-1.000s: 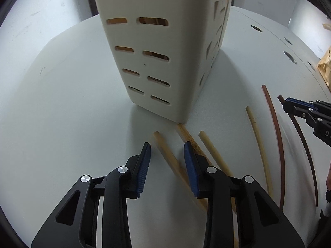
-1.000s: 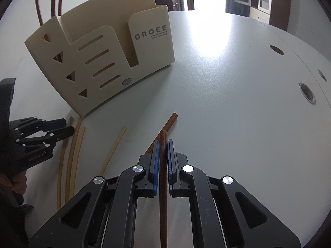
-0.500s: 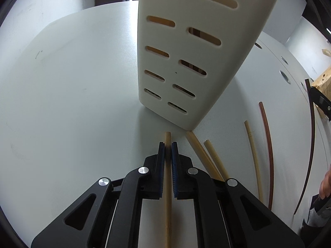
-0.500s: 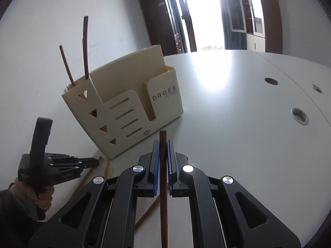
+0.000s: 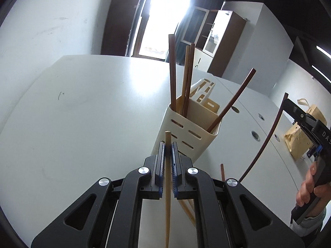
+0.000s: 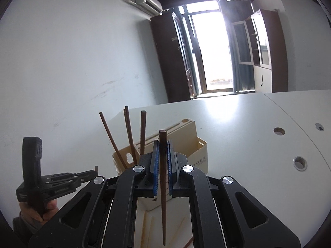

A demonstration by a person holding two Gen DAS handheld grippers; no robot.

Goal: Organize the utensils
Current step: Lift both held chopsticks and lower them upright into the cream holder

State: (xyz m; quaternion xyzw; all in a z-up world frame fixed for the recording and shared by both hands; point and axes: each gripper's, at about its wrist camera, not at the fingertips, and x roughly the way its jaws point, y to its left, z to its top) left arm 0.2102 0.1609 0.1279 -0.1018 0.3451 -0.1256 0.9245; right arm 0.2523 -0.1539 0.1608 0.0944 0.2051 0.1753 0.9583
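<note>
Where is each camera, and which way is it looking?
Left wrist: sits on the left gripper, looks over its light chopstick at the holder; the right hand shows.
Right wrist: sits on the right gripper, looks past its dark chopstick toward the window; the left hand shows.
Both share holder and table.

White walls [image 6: 72, 51]; bright window [image 6: 211, 51]; brown cabinets [image 6: 173, 57]

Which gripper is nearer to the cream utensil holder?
Probably the left gripper: it hovers close beside the utensil holder. The right gripper sits higher, somewhat farther back.
</note>
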